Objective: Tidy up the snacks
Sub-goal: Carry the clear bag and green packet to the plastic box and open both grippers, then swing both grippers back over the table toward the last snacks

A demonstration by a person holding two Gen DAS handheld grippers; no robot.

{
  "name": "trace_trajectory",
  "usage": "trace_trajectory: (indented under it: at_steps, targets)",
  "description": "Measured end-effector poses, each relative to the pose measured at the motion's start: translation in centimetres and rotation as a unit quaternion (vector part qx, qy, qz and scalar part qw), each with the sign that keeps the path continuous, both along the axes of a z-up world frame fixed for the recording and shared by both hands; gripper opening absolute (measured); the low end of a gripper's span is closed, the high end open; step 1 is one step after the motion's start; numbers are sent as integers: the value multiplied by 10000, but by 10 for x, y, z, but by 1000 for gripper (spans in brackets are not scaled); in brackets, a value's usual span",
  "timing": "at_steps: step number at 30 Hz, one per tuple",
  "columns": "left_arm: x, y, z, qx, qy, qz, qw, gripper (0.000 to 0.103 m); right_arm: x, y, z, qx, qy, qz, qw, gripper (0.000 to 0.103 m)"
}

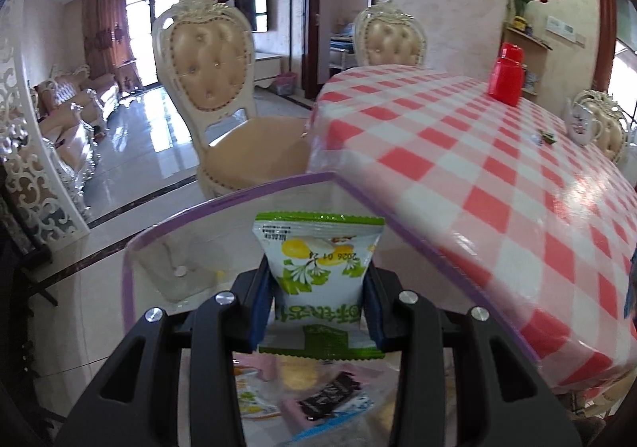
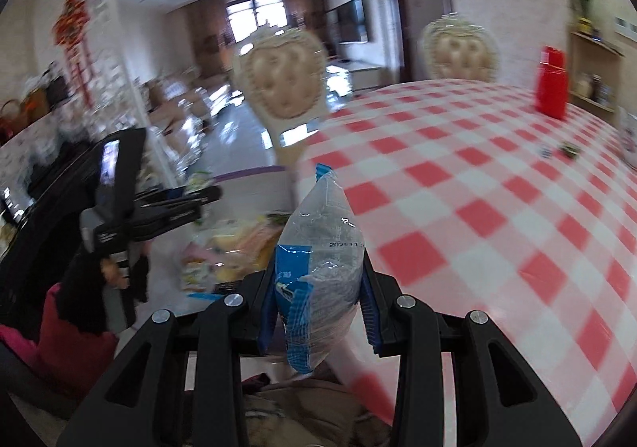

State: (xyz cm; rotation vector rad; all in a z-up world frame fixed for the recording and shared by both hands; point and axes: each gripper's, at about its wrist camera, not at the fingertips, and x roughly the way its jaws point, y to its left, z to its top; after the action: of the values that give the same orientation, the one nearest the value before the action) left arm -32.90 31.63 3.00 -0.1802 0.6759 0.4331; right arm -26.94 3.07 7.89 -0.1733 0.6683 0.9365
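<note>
Left gripper (image 1: 318,307): jaws were closed partway, clamped on a green-and-white printed snack packet (image 1: 318,259), held upright above a clear plastic bin with a purple rim (image 1: 167,244) beside the near left edge of the counter covered in red-and-white checked cloth (image 1: 477,176). More wrapped snacks (image 1: 314,399) lay below. Right gripper (image 2: 318,307): jaws were clamped on a clear, blue-printed snack bag (image 2: 322,248), held upright off the counter's near edge. A red plastic jug (image 2: 551,86) stood at the far edge.
</note>
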Motion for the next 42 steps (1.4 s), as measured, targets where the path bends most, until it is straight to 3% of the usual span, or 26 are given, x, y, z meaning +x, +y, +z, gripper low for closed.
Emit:
trace_trajectory:
  at_steps: [11,13,16,17,18,22,23,27,29,35,37,39,42]
  targets:
    - [-5,27,-9,-72,191,286,9994,40,-14,101,-24,-486,232,1090,9926,35]
    - [-5,28,-8,-62,190,309,9993,44,-13,116,-31,-560,275,1219,9906,36]
    - [-8,32,-5,-32,175,467,9988,73,-15,125,-37,-471,465,1403,9879,40]
    - [-9,33,-4,8,138,577,9982,82,-13,124,-37,-350,581,1452,9871,46]
    - [-10,35,-3,24,105,653,9978,82,-12,121,-35,-285,615,1438,9873,49]
    - [-7,33,-3,-74,167,689,9975,91,1,99,-25,-36,568,1168,9915,51]
    - [-5,29,-3,-49,189,655,9977,93,7,88,-23,35,553,1037,9931,56]
    - [7,11,-3,292,451,539,9971,95,29,48,-19,250,491,529,9971,62]
    - [18,-3,-4,441,633,392,9963,95,45,25,-18,330,433,238,9982,64]
    - [63,-42,3,406,906,-191,9949,95,97,-44,-8,352,54,-587,9976,78]
    - [89,-58,10,233,984,-488,9937,95,116,-68,-6,186,-153,-877,9959,81]
    - [129,-81,20,-236,1016,-988,9896,98,138,-90,-7,13,-298,-1143,9930,82]
    - [187,-121,32,-629,889,-1540,9821,99,179,-135,-11,16,-209,-1725,9848,82]
